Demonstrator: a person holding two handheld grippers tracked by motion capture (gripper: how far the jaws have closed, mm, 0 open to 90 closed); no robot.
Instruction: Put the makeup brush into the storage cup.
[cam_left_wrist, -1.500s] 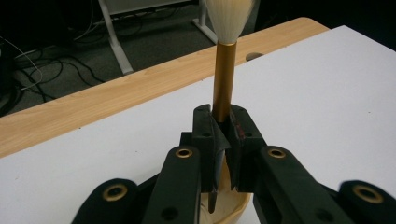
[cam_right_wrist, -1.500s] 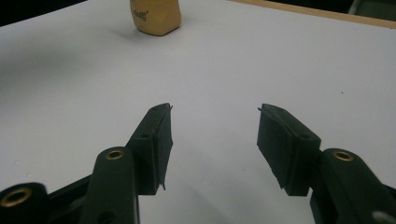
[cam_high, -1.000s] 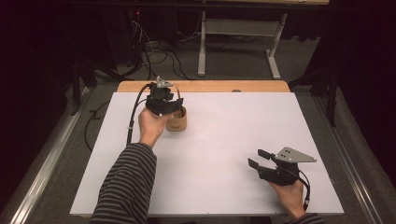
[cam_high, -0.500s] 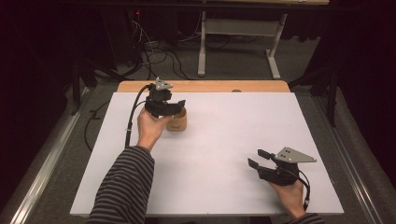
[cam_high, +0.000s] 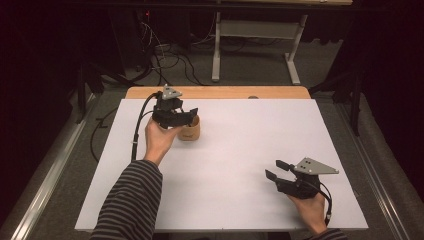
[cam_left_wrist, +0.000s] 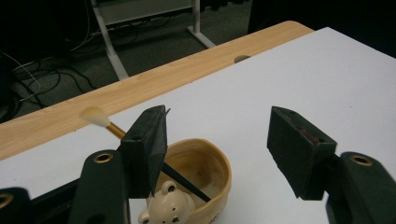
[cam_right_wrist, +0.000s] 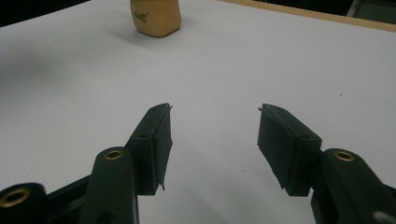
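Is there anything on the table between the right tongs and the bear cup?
Nothing visible. In the right gripper view, bare white table lies between the open right tongs and the bear cup far ahead. The left tongs hover at the cup, open.

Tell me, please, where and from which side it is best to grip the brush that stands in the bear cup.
Grip the brush on its golden handle just below the pale tip, probably coming from above. It leans out over the rim of the bear cup, so that upper part is free, while the dark lower end lies inside the cup.
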